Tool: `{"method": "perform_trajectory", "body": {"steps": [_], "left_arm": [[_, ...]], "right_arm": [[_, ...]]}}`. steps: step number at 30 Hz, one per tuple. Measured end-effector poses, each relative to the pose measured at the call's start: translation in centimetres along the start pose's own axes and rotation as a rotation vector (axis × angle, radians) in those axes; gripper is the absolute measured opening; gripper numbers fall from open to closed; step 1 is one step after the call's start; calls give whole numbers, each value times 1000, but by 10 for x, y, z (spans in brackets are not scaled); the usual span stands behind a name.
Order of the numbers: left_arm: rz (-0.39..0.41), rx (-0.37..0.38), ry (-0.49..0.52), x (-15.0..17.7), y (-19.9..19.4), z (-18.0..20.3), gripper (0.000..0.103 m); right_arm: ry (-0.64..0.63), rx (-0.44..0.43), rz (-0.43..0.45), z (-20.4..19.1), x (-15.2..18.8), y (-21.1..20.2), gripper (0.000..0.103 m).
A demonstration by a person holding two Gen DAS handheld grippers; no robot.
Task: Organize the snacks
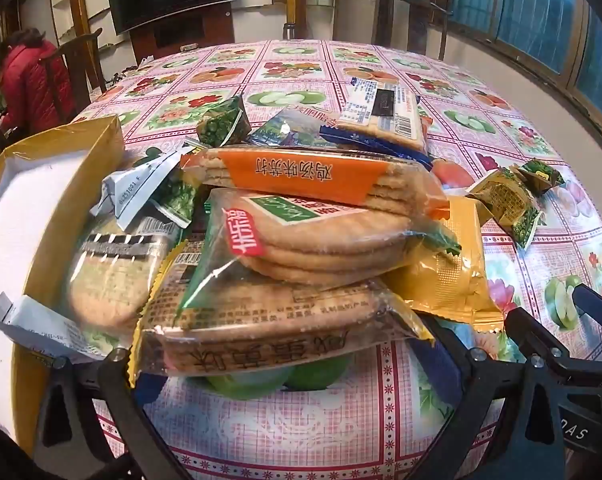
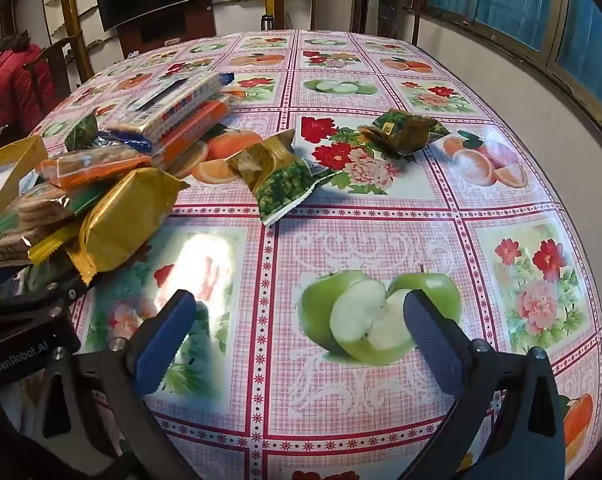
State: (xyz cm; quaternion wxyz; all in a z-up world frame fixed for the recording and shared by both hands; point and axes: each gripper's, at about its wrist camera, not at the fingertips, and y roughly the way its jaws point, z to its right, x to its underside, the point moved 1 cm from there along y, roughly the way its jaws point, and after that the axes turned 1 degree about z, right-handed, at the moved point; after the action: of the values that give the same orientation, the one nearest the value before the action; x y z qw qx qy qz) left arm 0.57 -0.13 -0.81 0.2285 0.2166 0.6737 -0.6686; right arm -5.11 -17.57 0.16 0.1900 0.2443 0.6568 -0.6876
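Note:
A heap of snack packs lies on the flowered tablecloth. In the left wrist view a clear pack of brown biscuits [image 1: 261,332] sits nearest, between the wide-apart fingers of my left gripper [image 1: 289,364], whose tips are hidden under it. On top lie a round-biscuit pack [image 1: 325,240] and an orange-banded pack [image 1: 313,176]. A yellow box [image 1: 41,184] with a white inside stands open at the left. My right gripper [image 2: 297,340] is open and empty above the cloth, right of the heap. A gold pack [image 2: 121,216] and two green pea packets [image 2: 285,176] [image 2: 405,132] lie ahead of it.
A blue-edged cracker pack [image 2: 173,104] tops the far side of the heap. Wooden chairs [image 2: 385,4] stand at the table's far edge. A person in a red jacket [image 1: 25,80] sits at the far left. A wall with windows runs along the right.

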Motion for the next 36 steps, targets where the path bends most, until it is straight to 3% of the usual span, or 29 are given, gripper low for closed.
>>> {"method": "perform_trajectory", "body": {"steps": [36], "left_arm": [[-1,8,-6,0,0,-1,103]], "right_arm": [[0,0,0,0,0,0,103]]}}
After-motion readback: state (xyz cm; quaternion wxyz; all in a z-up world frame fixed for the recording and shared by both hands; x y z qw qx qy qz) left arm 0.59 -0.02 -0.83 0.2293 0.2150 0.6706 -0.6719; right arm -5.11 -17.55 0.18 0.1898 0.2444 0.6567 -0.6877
